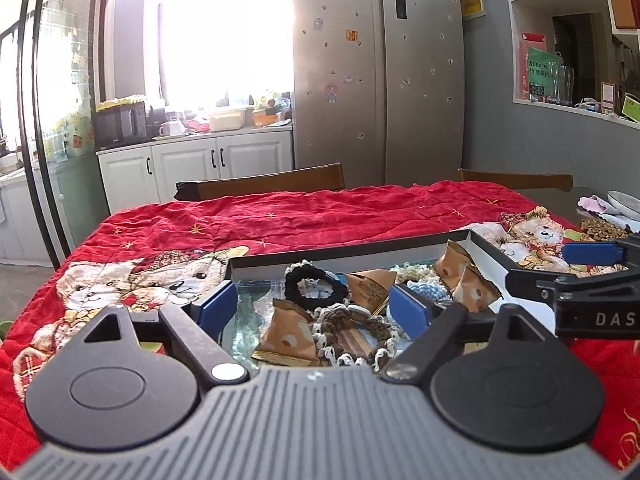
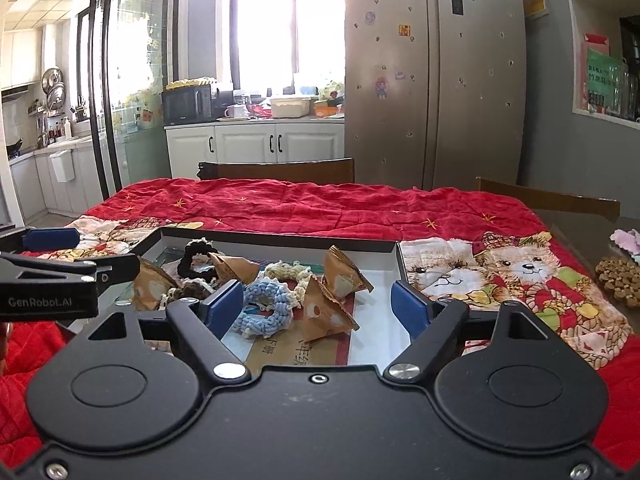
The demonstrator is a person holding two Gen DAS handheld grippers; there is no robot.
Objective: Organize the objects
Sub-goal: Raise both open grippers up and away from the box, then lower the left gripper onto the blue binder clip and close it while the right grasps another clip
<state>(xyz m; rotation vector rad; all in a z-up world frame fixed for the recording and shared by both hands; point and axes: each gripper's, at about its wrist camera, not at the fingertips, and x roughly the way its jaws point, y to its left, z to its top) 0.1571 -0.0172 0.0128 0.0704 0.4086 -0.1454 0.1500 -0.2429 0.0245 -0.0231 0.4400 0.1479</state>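
Both hand-held grippers, left (image 1: 316, 306) and right (image 2: 318, 302), are held with jaws apart, nothing clamped. Scrunchies, e.g. blue one (image 2: 262, 308), and packets (image 2: 326, 312) lie jumbled in the tray (image 2: 280, 242). One item should be singled out and approached squarely, neighbours left undisturbed.

Daylit kitchen, backlit, strong fisheye in both wrist views.

Window (image 1: 224, 36) blows out to pure white in the left view, haze bleeding onto the fridge (image 1: 376, 72) edge; in the right view the same window (image 2: 288, 28) is bright but holds some detail. Red cloth (image 2: 304, 208) on the tabletop evenly lit, saturated, soft shadows only. Door frame (image 1: 36, 112) and shelf lines bow near the edges; corners vignette dark. Focus is decent mid-frame, slightly soft on near black hand-held gripper bodies.
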